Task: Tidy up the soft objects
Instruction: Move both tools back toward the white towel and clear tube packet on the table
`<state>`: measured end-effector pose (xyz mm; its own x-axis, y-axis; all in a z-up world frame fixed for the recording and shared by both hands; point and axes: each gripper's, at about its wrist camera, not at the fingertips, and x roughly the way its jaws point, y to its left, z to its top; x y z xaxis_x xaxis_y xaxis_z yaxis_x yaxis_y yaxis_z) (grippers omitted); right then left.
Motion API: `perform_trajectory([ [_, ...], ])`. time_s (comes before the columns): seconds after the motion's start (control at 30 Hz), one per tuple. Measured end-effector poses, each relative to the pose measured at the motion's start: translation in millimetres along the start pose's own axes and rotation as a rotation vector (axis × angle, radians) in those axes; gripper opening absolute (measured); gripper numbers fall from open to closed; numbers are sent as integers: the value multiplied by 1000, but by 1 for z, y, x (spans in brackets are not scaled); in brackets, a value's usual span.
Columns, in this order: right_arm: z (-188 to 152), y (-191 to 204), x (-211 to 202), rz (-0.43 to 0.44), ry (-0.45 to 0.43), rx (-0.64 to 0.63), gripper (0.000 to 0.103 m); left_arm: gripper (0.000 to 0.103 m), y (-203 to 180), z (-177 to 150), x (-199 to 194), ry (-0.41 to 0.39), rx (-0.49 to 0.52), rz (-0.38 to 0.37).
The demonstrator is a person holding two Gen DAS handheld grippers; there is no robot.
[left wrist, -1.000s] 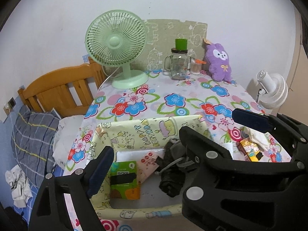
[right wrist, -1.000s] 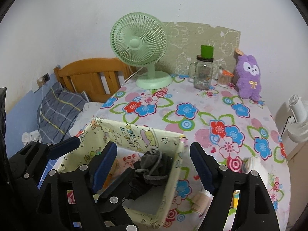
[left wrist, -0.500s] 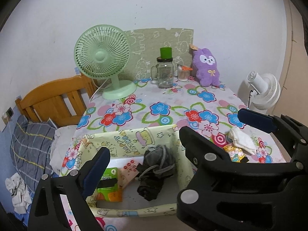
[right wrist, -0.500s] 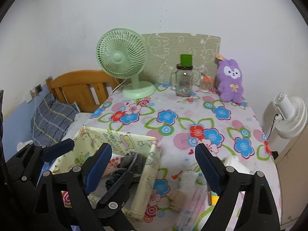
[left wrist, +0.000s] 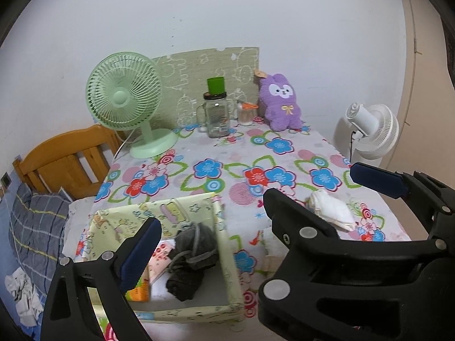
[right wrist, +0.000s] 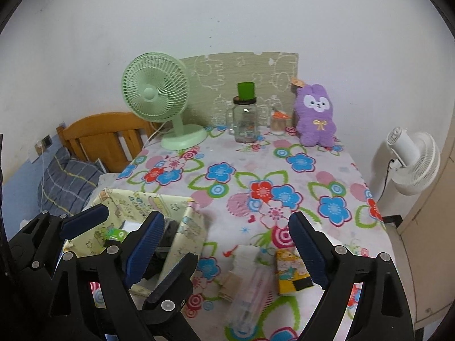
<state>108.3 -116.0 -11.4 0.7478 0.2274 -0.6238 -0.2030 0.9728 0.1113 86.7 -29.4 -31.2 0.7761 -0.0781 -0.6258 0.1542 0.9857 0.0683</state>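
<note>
A: Socks first. From the left wrist view, the dark grey bundle [left wrist: 190, 258] already lies inside the fabric box [left wrist: 227, 258], beside a green-and-orange packet [left wrist: 139, 292]. The left hand-held gripper [left wrist: 250, 199] hangs above the box, both fingers spread wide, holding nothing.

B: And what is left to gather?

A: A white rolled sock [left wrist: 331, 210] lies on the floral bench [left wrist: 216, 153], right of the box and well apart from it. I judge 1 item is stowed and the next pick is due.

B: Now the right wrist view?

A: The right hand-held gripper [right wrist: 227, 253] is also wide open and empty, poised over the bench's near part. Between its fingers lie a folded white cloth [right wrist: 244, 258], a clear tube [right wrist: 250, 298] and a yellow packet [right wrist: 290, 271], close together.

B: So the next move?

A: Probably lowering onto the cloth alone; the tube touches it, so the fingers must straddle carefully.

B: Room to work?

A: The bench's middle is open. Its right edge drops toward a white fan [right wrist: 412, 164]; the green fan [right wrist: 156, 88], jar [right wrist: 245, 119] and purple plush [right wrist: 314, 116] stand far back.
</note>
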Motion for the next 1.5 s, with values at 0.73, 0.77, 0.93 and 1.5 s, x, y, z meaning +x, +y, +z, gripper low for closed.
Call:
perform_trajectory([
  [0.73, -21, -66, -20, -89, -27, 64, 91, 99, -66, -4, 10, -18, 42, -72],
  [0.77, -23, -68, -19, -92, -25, 65, 91, 99, -67, -5, 11, -15, 42, -76],
  [0.93, -30, -79, -16, -111, -14, 82, 91, 99, -77, -8, 20, 5, 44, -88],
  [1.5, -56, -112, 9, -151, 48, 115, 91, 99, -104, -26, 56, 81, 68, -141],
])
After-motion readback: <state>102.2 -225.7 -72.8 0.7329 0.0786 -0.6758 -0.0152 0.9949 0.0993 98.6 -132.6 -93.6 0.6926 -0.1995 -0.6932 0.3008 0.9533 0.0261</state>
